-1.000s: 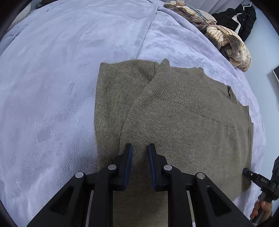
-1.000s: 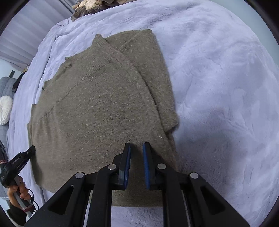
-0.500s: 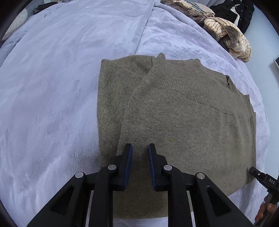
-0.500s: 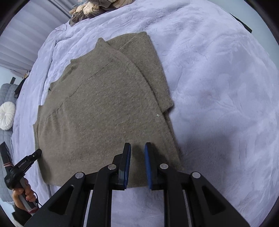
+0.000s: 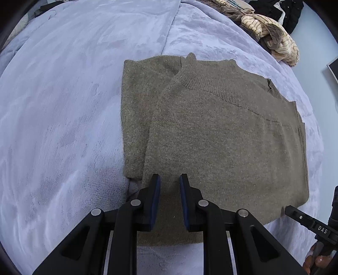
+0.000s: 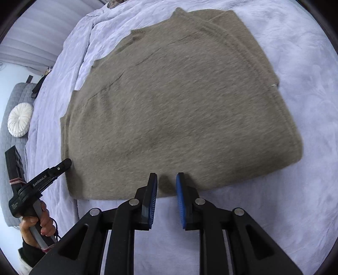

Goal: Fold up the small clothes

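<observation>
Sweater (image 6: pixel 179 101) lies flat on the bed (image 6: pixel 306 190), hem along the near edge, just ahead of both tongs. Right tongs (image 6: pixel 166 186) are opening and empty over that hem; left tongs (image 5: pixel 170 186) stand slightly apart, pinching nothing, nearer the folded-in sleeve side.

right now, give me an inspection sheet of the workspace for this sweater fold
surface: plush lavender blanket over a bed, wrinkled.
job's things: olive-brown knit sweater lying flat, both sides already folded inward, collar at the far end, hem nearest the tools.
clutter: heap of cream striped and brown clothes at the far edge of the bed, black garment behind it.
grippers: left tool over the sweater near its hem, jaws slightly apart, nothing between them; right tool at the hem edge, jaws opening, nothing between them.
cables: nothing seen.
surroundings: grey quilted seat with a round white cushion beside the bed.
</observation>
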Demonstrator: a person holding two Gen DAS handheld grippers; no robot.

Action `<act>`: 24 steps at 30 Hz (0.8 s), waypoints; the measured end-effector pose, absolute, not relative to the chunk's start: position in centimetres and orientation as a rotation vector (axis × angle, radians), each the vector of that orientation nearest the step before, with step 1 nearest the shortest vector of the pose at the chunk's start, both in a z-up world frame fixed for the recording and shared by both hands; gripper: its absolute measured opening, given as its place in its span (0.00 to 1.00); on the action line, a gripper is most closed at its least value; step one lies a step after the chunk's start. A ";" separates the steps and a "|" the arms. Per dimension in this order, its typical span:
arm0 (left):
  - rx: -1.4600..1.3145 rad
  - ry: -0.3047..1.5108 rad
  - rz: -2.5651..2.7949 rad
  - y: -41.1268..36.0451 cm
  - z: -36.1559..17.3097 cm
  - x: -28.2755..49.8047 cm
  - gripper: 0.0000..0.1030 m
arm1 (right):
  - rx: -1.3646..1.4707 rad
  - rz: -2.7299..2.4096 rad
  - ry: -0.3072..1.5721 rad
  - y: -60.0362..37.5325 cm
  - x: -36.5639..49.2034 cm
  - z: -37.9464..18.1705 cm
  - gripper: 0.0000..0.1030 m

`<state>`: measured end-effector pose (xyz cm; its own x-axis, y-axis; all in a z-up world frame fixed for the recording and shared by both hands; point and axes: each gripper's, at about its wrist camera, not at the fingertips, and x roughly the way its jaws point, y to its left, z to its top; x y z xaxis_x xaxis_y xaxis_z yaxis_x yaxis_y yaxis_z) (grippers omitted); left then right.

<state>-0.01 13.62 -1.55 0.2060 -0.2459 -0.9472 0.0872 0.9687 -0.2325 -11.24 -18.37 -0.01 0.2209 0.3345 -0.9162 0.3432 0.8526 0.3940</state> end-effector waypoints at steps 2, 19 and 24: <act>-0.134 1.350 -0.242 13.9 -1.5 -0.4 0.20 | 0.605 0.004 1.380 -17.6 -11.3 -0.1 0.24; -0.028 1.391 -0.298 15.2 -1.2 -1.8 0.27 | 0.680 0.052 1.412 -11.0 -12.2 -0.8 0.51; 0.003 1.347 -0.290 15.4 -0.4 -1.8 0.94 | 0.704 0.038 1.413 -10.0 -12.1 -1.2 0.54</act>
<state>-1.82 15.37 -0.43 0.1916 -0.2050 -0.9598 0.2086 0.9641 -0.1643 -12.13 -10.02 -1.21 0.1923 0.4264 -0.8838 0.3778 0.7991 0.4677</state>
